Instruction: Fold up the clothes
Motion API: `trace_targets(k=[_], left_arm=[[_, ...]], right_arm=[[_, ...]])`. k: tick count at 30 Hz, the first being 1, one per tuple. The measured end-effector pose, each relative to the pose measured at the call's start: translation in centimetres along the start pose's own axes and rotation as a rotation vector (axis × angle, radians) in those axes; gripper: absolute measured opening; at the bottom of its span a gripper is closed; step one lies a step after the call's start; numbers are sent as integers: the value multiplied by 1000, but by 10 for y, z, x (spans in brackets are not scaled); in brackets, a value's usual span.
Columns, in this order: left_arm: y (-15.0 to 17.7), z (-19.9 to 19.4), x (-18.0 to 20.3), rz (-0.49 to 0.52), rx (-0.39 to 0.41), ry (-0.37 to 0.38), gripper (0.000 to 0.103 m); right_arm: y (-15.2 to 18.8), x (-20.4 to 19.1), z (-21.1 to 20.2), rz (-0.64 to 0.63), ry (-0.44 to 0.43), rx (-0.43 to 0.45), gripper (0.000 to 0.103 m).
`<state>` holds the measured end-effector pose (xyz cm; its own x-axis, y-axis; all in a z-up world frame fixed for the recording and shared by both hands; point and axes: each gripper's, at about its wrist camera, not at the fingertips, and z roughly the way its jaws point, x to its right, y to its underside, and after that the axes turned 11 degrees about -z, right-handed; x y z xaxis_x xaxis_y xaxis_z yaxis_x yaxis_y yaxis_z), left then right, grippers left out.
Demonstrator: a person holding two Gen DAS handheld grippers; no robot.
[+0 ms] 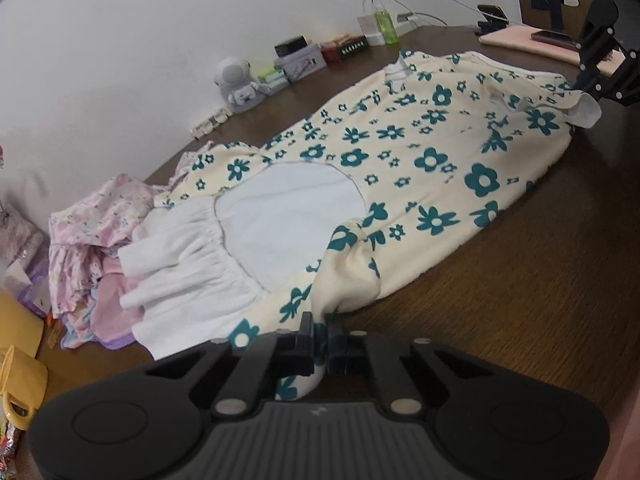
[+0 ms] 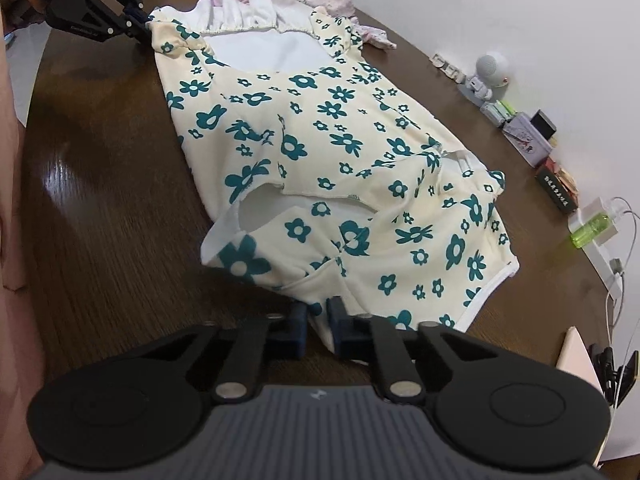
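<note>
While spread flat along the wooden table (image 1: pixel 540 264), floral garment (image 1: pixel 400 152) pinched at both ends: left gripper (image 1: pixel 319 326) clamped on ruffled-collar corner, right gripper (image 2: pixel 318 312) clamped on opposite hem edge.

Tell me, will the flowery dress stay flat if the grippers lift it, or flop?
Probably flop: the dress is soft cloth, already bunching where the left gripper and right gripper pinch it. Likely light, too. Its middle would probably sag between them.
</note>
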<state>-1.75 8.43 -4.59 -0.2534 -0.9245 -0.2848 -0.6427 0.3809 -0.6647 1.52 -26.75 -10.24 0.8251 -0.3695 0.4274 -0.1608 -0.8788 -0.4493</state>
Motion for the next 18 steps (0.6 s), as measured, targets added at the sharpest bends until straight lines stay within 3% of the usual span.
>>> trace_targets(k=[4, 9, 13, 18], left_arm=[[-6, -7, 1, 14, 22, -25, 3], [-38, -11, -14, 96, 70, -84, 3], [-86, 14, -31, 187, 98, -117, 3], [-119, 81, -42, 252, 2, -73, 3]], right_arm=[[-2, -3, -6, 0, 33, 8, 2], [-10, 20, -20, 21, 97, 34, 1], [-25, 56, -11, -16, 157, 11, 1], [-37, 97, 27, -64, 147, -49, 2]])
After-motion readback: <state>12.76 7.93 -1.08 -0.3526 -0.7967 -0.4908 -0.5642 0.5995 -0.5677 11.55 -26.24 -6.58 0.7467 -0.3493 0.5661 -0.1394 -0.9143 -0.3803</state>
